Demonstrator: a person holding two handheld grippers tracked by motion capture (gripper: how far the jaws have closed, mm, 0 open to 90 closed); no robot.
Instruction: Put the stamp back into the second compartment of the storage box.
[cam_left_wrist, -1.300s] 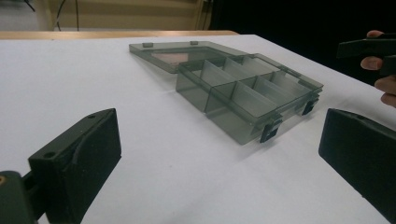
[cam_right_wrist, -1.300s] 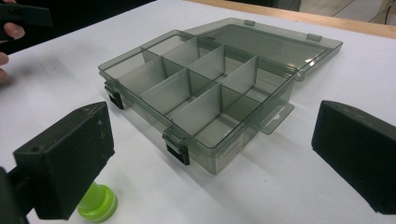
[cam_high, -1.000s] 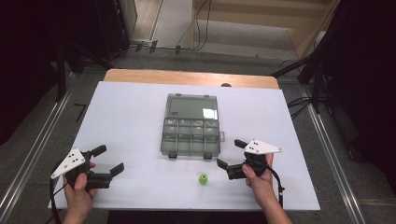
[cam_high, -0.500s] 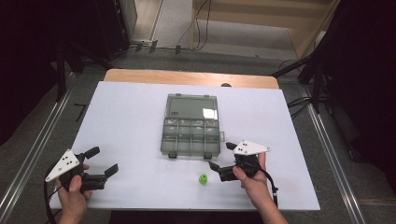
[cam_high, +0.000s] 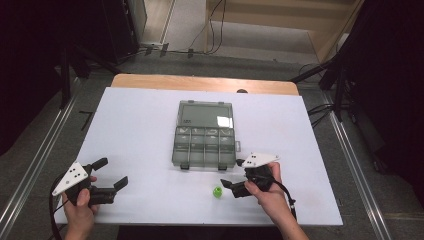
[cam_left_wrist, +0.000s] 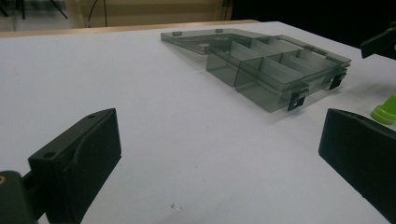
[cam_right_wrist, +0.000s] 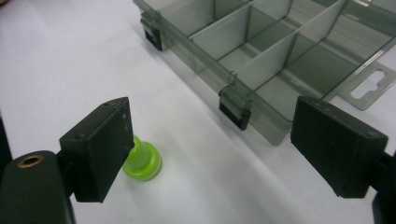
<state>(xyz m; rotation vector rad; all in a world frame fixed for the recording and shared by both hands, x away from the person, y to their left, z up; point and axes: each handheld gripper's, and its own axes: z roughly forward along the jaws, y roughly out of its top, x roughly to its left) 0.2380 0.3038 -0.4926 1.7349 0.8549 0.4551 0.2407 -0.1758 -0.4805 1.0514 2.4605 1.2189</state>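
Your right gripper (cam_high: 231, 186) fingers, spread but just been narrowing with nothing between, sit just short of the green peg (cam_high: 217, 192) for pickup toward the open organizer box (cam_high: 204, 134); left gripper (cam_high: 111, 174) spread, idle.

In the right gripper view, the right hand-held gripper (cam_right_wrist: 212, 154) has one black jaw standing in front of the small green piece (cam_right_wrist: 144, 161), hiding part of its upper side. The piece lies just in front of the clear compartment box (cam_right_wrist: 261, 70), whose far compartments run off the top and right edges. In the left gripper view, the green piece (cam_left_wrist: 385, 110) is cut by the right edge, beside the box's (cam_left_wrist: 261, 65) latches, so its shape cannot be told. In the high view, a label on the box's open lid (cam_high: 206, 114) is too small to read.
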